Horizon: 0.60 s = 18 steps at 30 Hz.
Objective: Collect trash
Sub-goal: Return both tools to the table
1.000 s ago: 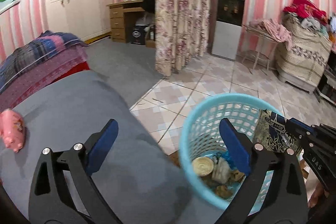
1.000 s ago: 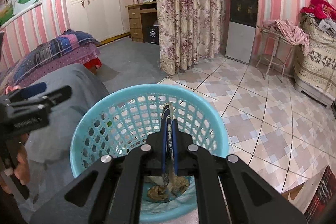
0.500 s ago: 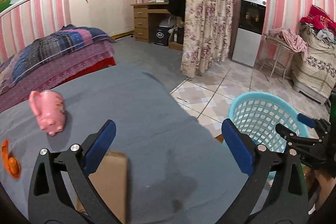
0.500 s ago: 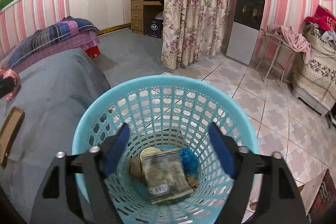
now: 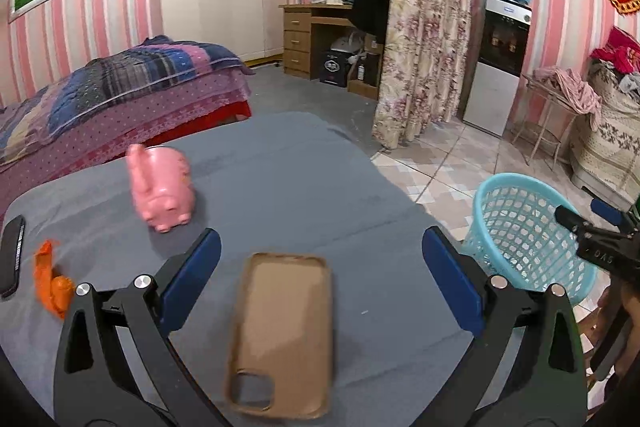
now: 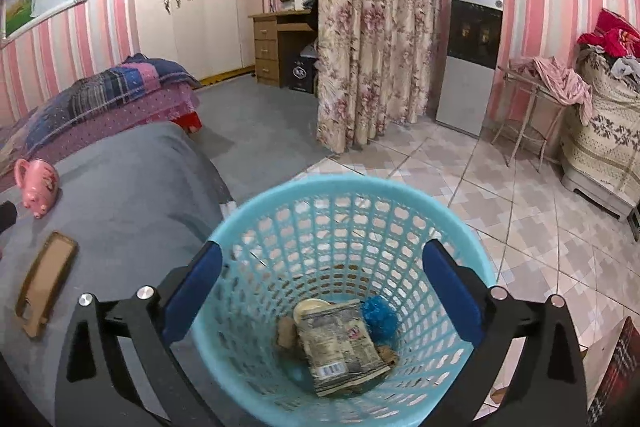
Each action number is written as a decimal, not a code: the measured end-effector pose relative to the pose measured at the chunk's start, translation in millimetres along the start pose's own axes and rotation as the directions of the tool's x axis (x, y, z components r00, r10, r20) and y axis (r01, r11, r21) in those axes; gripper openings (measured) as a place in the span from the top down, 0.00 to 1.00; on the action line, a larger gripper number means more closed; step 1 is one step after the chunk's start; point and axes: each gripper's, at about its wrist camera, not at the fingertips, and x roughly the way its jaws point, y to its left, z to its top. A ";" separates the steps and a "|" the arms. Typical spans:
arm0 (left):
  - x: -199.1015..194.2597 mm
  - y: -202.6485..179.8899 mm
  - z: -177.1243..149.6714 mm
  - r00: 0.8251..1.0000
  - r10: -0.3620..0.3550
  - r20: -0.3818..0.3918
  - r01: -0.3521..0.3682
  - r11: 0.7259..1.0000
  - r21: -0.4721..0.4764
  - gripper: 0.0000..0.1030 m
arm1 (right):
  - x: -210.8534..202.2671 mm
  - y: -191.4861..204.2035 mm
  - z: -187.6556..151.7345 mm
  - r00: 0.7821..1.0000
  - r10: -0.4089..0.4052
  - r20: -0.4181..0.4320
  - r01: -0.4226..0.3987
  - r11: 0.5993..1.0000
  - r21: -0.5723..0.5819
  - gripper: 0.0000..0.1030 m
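My right gripper [image 6: 320,287], jaws opening and empty, hangs over the basket [image 6: 256,211] holding the dropped packet [image 6: 340,343]. My left gripper [image 5: 320,279], spread, nears the orange scrap [image 5: 50,279], lower left, still uncollected.

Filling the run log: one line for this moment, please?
right gripper: jaws opening, empty, over turquoise plastic mesh basket | printed foil wrapper: in basket | left gripper: open, above tan phone case | orange scrap: on grey cloth
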 end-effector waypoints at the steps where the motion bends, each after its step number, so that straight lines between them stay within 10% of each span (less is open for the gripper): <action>1: -4.8 6.5 -1.5 1.000 0.008 0.004 -0.008 1.000 -0.003 0.05 | -5.5 4.3 1.1 1.000 0.020 0.012 -0.020 1.000 0.013 0.05; 18: -63.5 150.0 -43.3 0.978 0.204 -0.037 -0.207 0.968 -0.139 0.05 | -52.3 126.5 -18.0 0.972 0.232 0.035 -0.224 0.961 -0.161 0.04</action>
